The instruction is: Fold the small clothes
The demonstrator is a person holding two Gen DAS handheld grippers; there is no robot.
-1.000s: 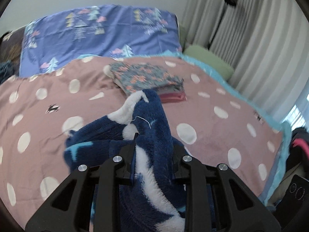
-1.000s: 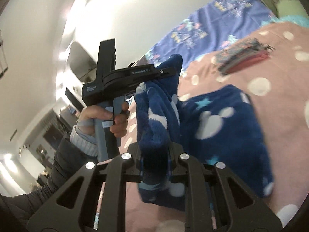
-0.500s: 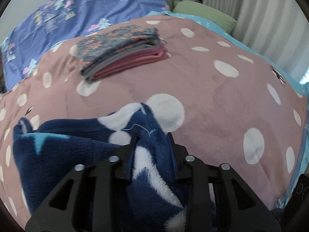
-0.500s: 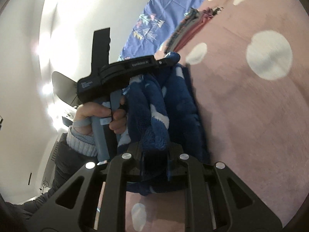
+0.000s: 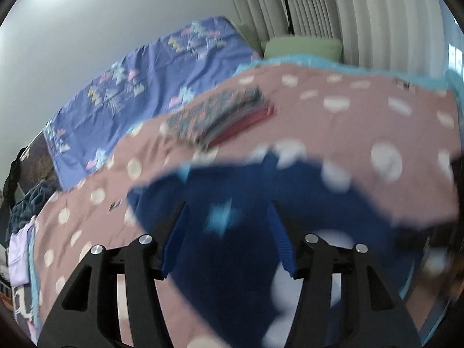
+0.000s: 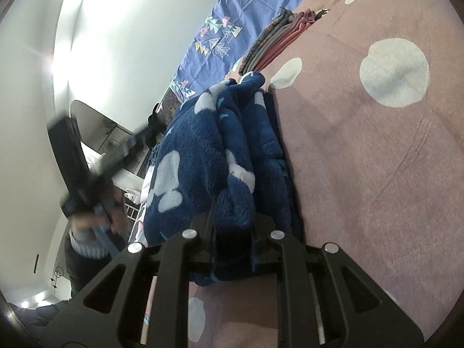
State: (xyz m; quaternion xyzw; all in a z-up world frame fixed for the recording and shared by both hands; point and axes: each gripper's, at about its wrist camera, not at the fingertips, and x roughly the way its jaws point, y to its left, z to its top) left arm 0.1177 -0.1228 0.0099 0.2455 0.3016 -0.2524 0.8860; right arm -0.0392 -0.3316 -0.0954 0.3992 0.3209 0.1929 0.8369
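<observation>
A navy fleece garment with white patches and a light blue star lies on the pink dotted blanket. My left gripper is open above it, its blue pads wide apart, holding nothing; this view is blurred. In the right wrist view the garment is bunched, and my right gripper is shut on its near edge. The left gripper also shows in the right wrist view, blurred, at the left, apart from the garment.
A stack of folded clothes lies further back on the blanket, also seen in the right wrist view. A purple pillowcase and a green cushion lie behind it. Curtains hang at the right. More clothes lie at the left edge.
My left gripper has let go of the garment, opened, and pulled back. The garment now lies on the blanket. My right gripper still holds its edge.
</observation>
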